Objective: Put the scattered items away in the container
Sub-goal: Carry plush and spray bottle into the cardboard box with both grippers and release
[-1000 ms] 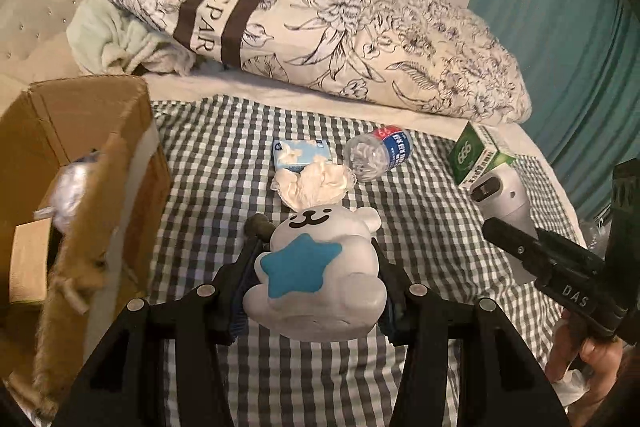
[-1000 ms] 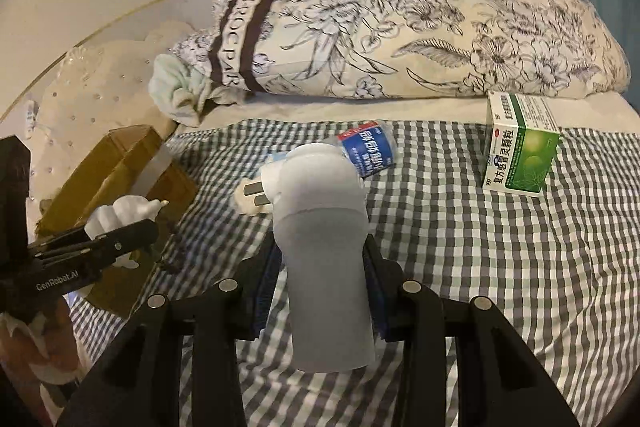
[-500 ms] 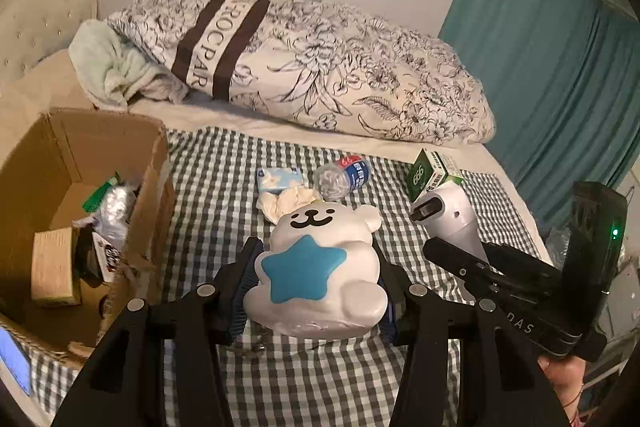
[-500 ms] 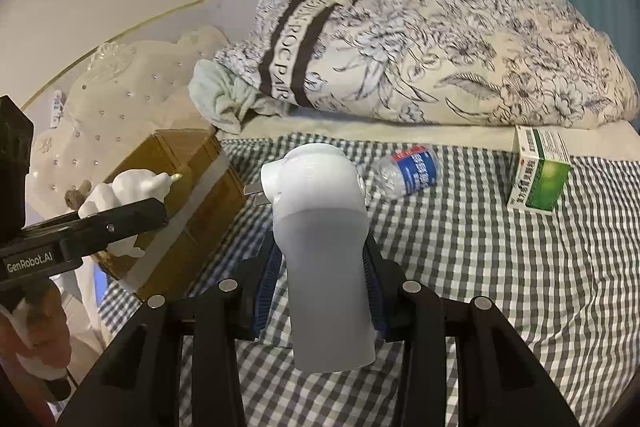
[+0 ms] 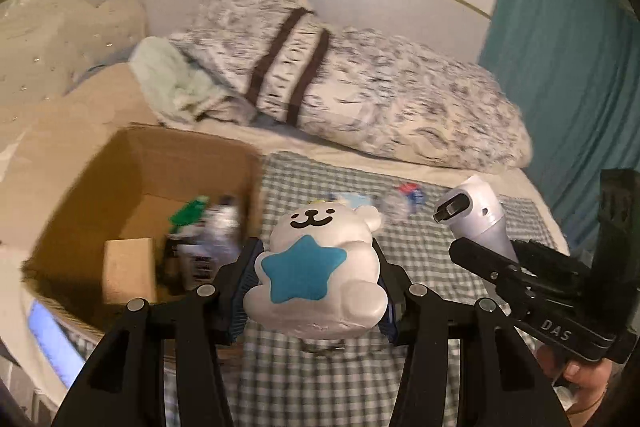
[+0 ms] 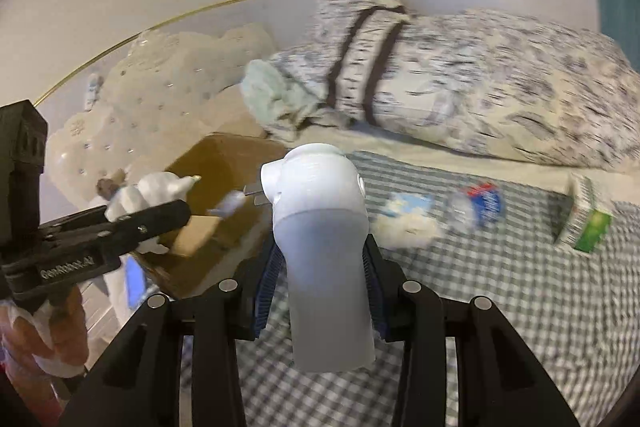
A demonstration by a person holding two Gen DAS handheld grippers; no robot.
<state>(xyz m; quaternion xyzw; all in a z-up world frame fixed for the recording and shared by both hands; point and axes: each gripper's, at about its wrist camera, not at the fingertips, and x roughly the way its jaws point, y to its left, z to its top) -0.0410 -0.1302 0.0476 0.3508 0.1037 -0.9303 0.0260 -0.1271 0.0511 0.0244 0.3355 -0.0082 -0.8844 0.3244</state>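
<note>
Left gripper (image 5: 316, 291): jaws clamped on the bear (image 5: 316, 263), grip unchanged. Right gripper (image 6: 320, 291): jaws clamped on the white plug (image 6: 320, 227), unchanged. Both are higher than a second ago and closer to the box (image 5: 132, 163); its inside, barely visible earlier, now shows several items. Bear hangs over the checked cloth (image 5: 420, 251) just right of the box wall. Bottle (image 6: 478, 205), green carton (image 6: 588, 223) and tissue pack (image 6: 408, 207) remain on the bed. Both views are motion-blurred.
</note>
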